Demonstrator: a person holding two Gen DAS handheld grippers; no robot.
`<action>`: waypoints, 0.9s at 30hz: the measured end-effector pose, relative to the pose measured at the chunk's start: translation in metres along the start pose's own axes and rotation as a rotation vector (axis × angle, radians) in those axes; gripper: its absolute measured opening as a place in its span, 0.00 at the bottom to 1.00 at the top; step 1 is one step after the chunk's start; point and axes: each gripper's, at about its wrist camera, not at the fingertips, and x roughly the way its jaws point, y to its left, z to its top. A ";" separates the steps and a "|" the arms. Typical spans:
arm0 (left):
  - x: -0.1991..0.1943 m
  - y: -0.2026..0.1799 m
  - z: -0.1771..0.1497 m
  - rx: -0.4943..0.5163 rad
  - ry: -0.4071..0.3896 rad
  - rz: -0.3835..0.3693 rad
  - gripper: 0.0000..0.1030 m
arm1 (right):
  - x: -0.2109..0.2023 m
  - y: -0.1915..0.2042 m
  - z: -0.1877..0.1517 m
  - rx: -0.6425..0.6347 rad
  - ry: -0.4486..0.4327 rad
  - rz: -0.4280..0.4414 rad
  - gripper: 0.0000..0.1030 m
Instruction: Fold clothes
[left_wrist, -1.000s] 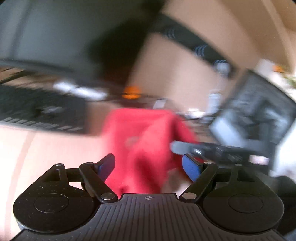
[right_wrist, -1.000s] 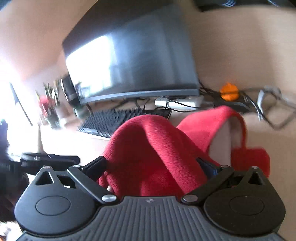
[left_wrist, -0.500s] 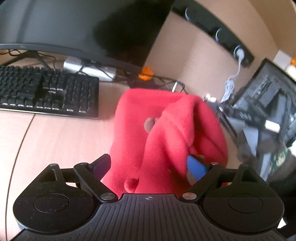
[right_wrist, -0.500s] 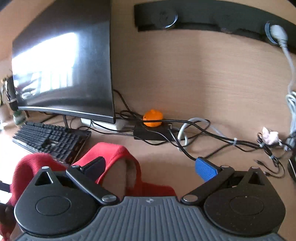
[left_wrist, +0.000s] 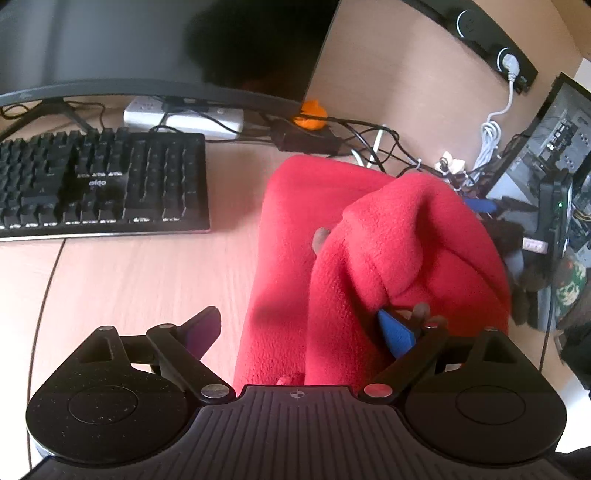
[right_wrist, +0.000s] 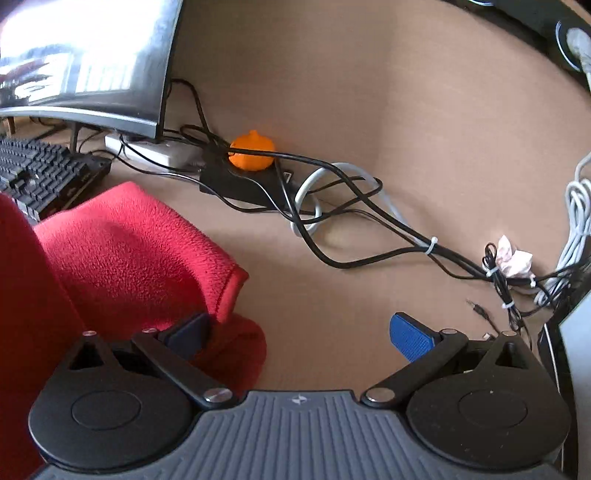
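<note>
- The left gripper (left_wrist: 301, 328) has its fingers spread wide apart, with the red fleece (left_wrist: 369, 258) bunched between them and pressing the blue pad at 3 o'clock.
- The right gripper (right_wrist: 301, 332) is also spread wide, clamping nothing; its dark pad at 9 o'clock touches the fleece's edge.
- The fleece lies heaped on the wooden desk (left_wrist: 129, 277).
- A black keyboard (left_wrist: 99, 184) sits at 10 o'clock.
- Tangled cables (right_wrist: 351, 221) run toward 2 o'clock.
- An orange ball (right_wrist: 251, 153) and the monitor (left_wrist: 159, 48) lie farthest, at 12 o'clock.
</note>
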 end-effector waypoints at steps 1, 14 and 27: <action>0.002 0.000 0.001 0.002 0.003 0.001 0.93 | 0.003 0.001 -0.002 -0.001 0.001 -0.005 1.00; 0.029 -0.002 0.007 -0.027 0.060 0.021 0.94 | 0.046 0.015 0.022 -0.007 -0.046 0.001 1.00; 0.002 -0.005 0.006 -0.185 0.006 -0.042 0.93 | -0.034 -0.067 -0.022 0.507 -0.109 0.401 1.00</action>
